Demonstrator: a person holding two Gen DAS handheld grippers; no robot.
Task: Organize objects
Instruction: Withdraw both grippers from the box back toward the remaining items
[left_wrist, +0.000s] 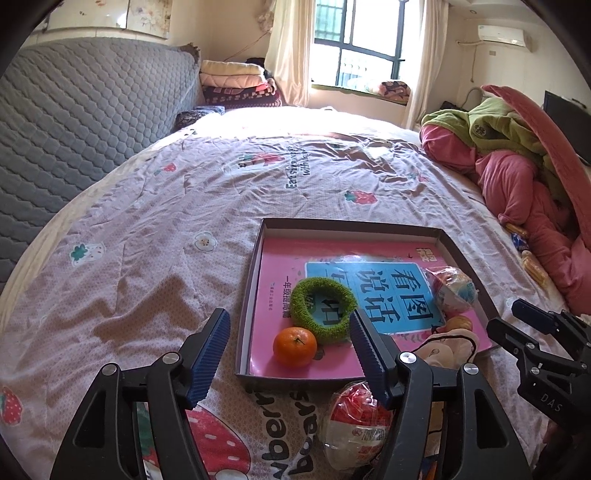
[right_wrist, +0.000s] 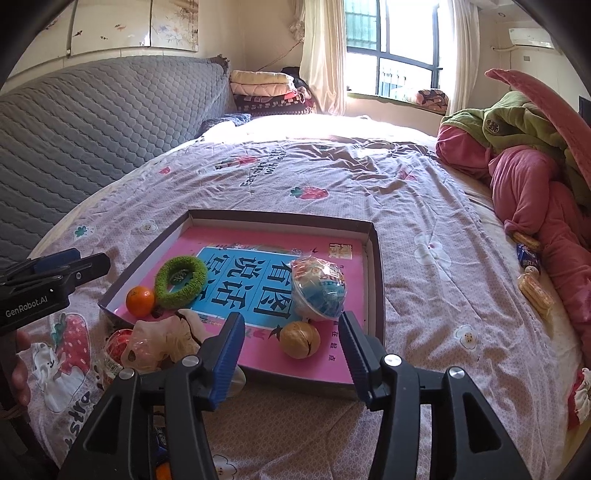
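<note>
Pink fills the floor of the shallow cardboard box (right_wrist: 375, 258) lying on the bed (right_wrist: 424, 206), because a pink book (right_wrist: 332, 354) with a blue title panel lies flat inside it. On the book we see a small orange (right_wrist: 140, 301) in the near left corner, a fuzzy green ring (right_wrist: 181, 277) touching it, a clear-wrapped ball-shaped packet (right_wrist: 317, 290) toward the right wall, and a tan round fruit-like thing (right_wrist: 299, 339) just in front of that packet. A crumpled cream plastic bag (right_wrist: 166, 343) sits over the box's near edge, and a red-and-white wrapped packet (left_wrist: 356, 424) lies on the bedcover outside the box, just beside that edge.

Our left tool (left_wrist: 288, 354) hangs above the box's near left corner with its blue pads spread wide and nothing between them; the orange and ring show through the gap, untouched. Our right tool (right_wrist: 291, 354) hovers over the near right part, released as well, its pads apart and clear of the tan fruit below.

A heap of pink and green bedding (right_wrist: 532, 155) lies at the right, with a few wrapped snacks (right_wrist: 535, 291) beside it.
</note>
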